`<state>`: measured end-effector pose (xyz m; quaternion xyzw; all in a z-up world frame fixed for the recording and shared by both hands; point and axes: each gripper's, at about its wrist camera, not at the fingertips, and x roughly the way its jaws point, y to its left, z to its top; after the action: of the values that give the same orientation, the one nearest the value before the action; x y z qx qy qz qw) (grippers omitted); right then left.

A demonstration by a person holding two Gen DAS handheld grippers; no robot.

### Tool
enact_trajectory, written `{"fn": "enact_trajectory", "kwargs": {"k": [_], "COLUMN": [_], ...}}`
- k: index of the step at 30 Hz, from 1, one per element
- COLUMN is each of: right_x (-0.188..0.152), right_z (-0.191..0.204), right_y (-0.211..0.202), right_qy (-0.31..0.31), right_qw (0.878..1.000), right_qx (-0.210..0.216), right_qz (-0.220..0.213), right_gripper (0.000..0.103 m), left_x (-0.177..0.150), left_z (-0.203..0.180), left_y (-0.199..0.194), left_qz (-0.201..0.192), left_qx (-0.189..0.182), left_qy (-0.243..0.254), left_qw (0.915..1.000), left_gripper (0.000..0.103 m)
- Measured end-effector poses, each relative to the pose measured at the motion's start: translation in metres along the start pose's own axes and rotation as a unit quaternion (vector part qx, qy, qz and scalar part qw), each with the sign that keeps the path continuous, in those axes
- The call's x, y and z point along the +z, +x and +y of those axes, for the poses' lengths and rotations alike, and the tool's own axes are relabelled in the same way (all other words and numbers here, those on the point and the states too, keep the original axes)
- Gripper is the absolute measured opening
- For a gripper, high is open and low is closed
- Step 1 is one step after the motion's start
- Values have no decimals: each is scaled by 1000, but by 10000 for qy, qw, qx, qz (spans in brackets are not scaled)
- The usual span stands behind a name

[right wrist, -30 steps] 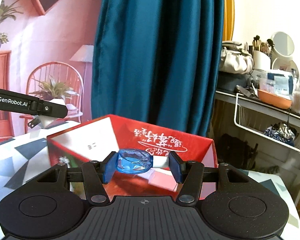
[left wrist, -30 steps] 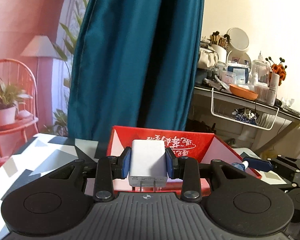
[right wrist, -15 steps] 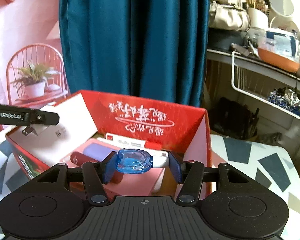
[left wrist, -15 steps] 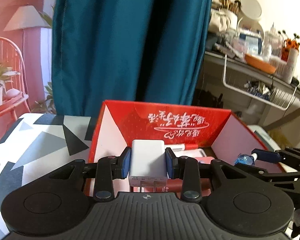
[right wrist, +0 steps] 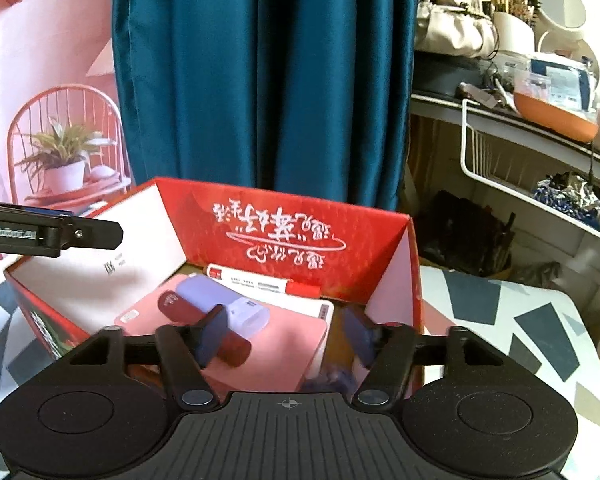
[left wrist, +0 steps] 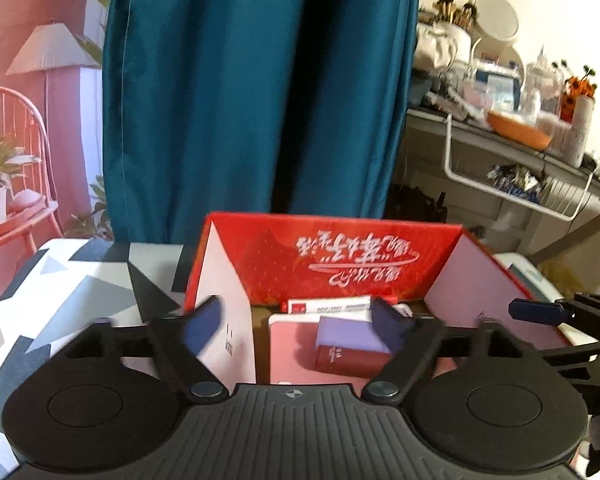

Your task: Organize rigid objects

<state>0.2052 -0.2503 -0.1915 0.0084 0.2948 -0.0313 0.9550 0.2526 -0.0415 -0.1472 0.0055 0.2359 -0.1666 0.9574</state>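
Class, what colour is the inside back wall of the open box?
Red with white script on the back wall; right wrist view shows it best.

Each gripper, the left gripper (left wrist: 298, 322) and the right gripper (right wrist: 288, 334), was black plastic with a ribbed top plate, 2 round discs and 2 silver screws. The fingers (left wrist: 202, 322) carried dark blue pads. A white marking (right wrist: 6, 233), probably a brand name, was blurred.

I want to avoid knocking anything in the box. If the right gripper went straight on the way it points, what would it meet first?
Probably the pink flat case on the floor of the red box. The right gripper, jaws opening with nothing gripped between them, points down into the box; depth is unclear.
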Motion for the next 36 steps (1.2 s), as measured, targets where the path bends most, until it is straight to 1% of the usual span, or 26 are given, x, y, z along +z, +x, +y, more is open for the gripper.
{"fn": "enact_trajectory", "kwargs": {"k": [1, 2, 5, 6, 7, 9, 12, 13, 15, 16, 19, 20, 23, 27, 29, 33, 36], "right_x": [2, 4, 13, 16, 20, 28, 42, 47, 55, 59, 70, 73, 82, 92, 96, 101, 101], "right_z": [0, 0, 3, 5, 8, 12, 17, 19, 24, 27, 34, 37, 45, 55, 59, 67, 72], "right_y": [-3, -7, -22, -27, -33, -45, -65, -74, -89, -99, -124, -133, -162, -201, -221, -262, -290], "right_qy": [33, 74, 91, 59, 34, 47, 150, 157, 131, 115, 112, 116, 102, 168, 237, 348, 431], "right_qw": [10000, 9999, 9998, 9997, 9996, 9993, 9987, 9985, 9979, 9976, 9966, 9964, 9953, 9937, 9929, 9906, 9891], "right_qx": [13, 45, 33, -12, -53, -56, -116, -132, -98, -67, -2, 17, 56, 57, 72, 54, 59], "right_qz": [-28, -63, -178, -217, -284, -374, -468, -518, -619, -685, -811, -844, -960, -1102, -1168, -1320, -1405], "right_gripper": [79, 88, 101, 103, 103, 103, 103, 103, 103, 103, 103, 103, 103, 103, 103, 103, 103], "left_x": [2, 5, 15, 19, 24, 36, 52, 56, 61, 63, 67, 69, 73, 76, 77, 79, 77], "left_z": [-1, -2, -7, -9, -9, -7, -1, 0, 1, 0, -8, -10, -16, -23, -28, -36, -37], "left_y": [-5, -11, -26, -31, -36, -47, -65, -73, -94, -106, -133, -141, -169, -204, -221, -261, -290], "left_qz": [-44, -96, -166, -146, -101, 55, 268, 255, -9, -168, -398, -448, -623, -761, -814, -1041, -1173], "left_qx": [-6, 25, 196, 303, 435, 605, 658, 661, 741, 855, 1131, 1171, 1130, 1177, 1331, 1570, 1625], "left_qy": [18, 64, 319, 389, 396, 259, 33, -5, 2, 42, 115, 129, 74, -30, 17, 42, -38], "left_qw": [10000, 9999, 9992, 9987, 9982, 9978, 9975, 9975, 9973, 9962, 9927, 9920, 9916, 9901, 9877, 9821, 9797], "left_gripper": [100, 102, 103, 103, 103, 103, 103, 103, 103, 103, 103, 103, 103, 103, 103, 103, 103]}}
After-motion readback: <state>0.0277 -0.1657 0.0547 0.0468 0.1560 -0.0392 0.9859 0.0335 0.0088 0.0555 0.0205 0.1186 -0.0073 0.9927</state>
